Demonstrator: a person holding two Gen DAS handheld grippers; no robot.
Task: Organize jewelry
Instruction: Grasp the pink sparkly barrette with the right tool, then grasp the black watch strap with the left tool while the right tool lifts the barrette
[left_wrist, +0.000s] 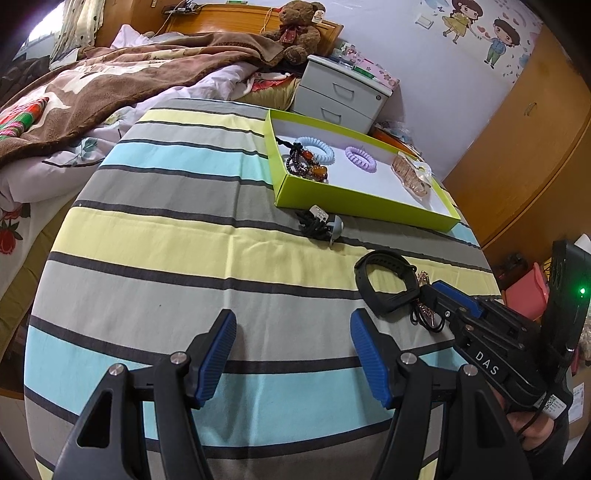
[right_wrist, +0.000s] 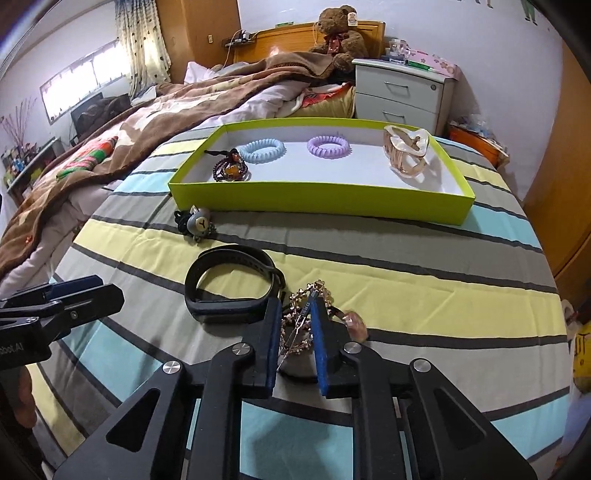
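Gold chain (right_wrist: 295, 328) sits clenched in the right fingers (right_wrist: 294, 325), black band (right_wrist: 231, 284) alongside; left fingers (left_wrist: 291, 354) released.

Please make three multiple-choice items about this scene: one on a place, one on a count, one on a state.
1. Where does the black wristband lie?
A. in the green box
B. on the striped cloth, outside the box
C. on the nightstand

2. How many spiral hair ties are in the green box?
A. one
B. two
C. four

3. The right tongs are:
A. wide open over bare cloth
B. closed around the gold chain
C. holding the wristband

Key: 1 B, it rests before the box; 2 B, one blue, one purple; 3 B, the chain sits between narrow pads.
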